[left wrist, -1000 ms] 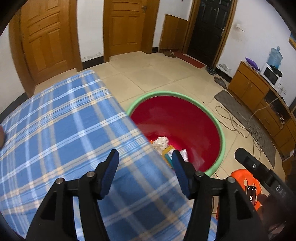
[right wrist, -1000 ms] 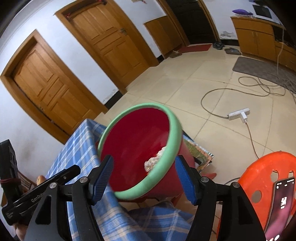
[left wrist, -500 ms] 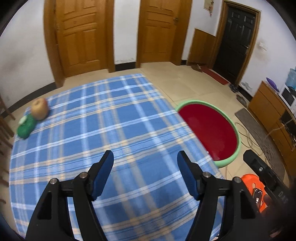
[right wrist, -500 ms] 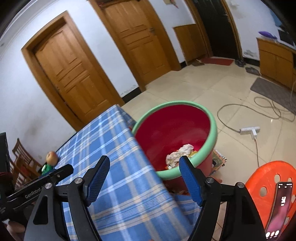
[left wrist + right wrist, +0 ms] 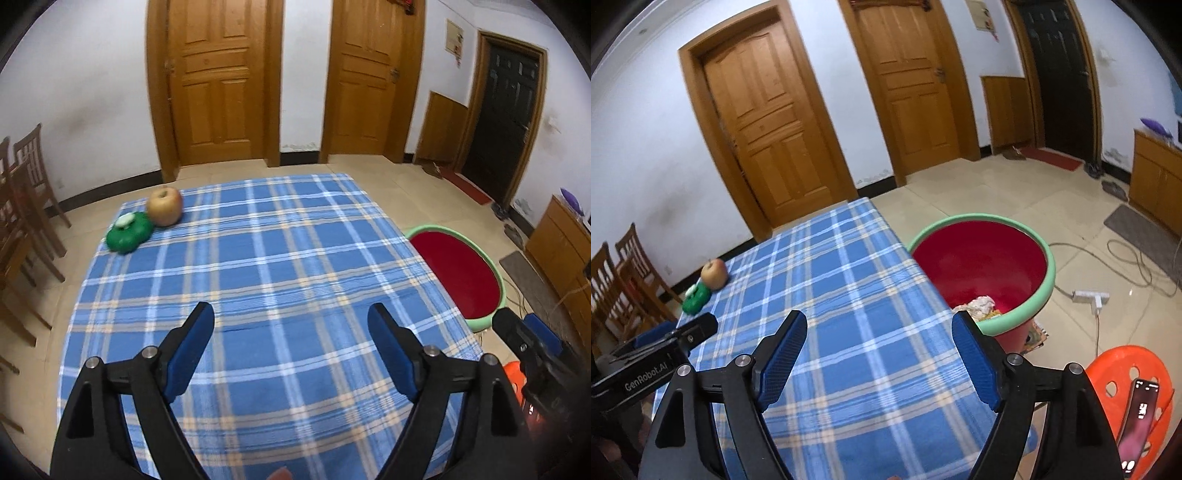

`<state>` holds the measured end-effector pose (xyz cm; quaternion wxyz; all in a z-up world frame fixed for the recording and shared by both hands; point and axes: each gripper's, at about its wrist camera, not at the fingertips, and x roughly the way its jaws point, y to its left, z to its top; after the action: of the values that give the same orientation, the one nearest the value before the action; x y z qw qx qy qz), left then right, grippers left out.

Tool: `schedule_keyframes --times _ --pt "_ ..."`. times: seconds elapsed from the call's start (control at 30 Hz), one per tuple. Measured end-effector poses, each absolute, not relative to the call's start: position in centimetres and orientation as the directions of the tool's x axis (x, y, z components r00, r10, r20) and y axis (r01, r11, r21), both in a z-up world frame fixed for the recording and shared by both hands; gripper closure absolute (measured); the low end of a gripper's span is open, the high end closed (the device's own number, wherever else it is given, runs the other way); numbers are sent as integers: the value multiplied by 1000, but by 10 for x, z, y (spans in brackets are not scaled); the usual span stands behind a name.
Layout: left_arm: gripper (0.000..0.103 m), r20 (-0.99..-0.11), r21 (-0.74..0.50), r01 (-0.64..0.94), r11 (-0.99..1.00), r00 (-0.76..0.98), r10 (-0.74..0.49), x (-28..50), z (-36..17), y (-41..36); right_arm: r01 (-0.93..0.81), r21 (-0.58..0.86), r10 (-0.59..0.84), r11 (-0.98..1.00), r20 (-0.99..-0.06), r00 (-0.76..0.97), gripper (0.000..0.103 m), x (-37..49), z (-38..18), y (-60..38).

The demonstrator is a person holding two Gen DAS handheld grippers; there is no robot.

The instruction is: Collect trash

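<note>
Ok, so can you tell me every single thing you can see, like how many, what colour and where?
table: one, blue plaid cloth, middle of the room
apple: one, yellow-red, far left corner of the table
green thing: one, white knob on top, touching the apple
bin: one, red with green rim, on the floor at the table's right edge
trash: crumpled pale pile, inside the bin
stool: one, orange, floor near right
phone: one, dark, lying on the stool
doors: two wooden, one black, far wall
chairs: wooden, left wall
power strip: one, white, floor
left gripper: black, blue pads, open, empty
right gripper: same, open, empty
</note>
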<state>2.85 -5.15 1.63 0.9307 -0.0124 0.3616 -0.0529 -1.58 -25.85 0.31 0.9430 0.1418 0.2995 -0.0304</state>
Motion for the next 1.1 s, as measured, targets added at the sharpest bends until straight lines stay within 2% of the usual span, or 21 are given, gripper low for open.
schedule_keyframes --times 0.5,1.1 --pt "17 -603 -79 16 997 796 -60 -2 29 -22 102 164 5 981 -551 835 21 -35 14 -222" --pt "17 -607 -97 15 995 791 -71 -2 25 -18 96 147 1 985 -552 834 21 -35 12 -213"
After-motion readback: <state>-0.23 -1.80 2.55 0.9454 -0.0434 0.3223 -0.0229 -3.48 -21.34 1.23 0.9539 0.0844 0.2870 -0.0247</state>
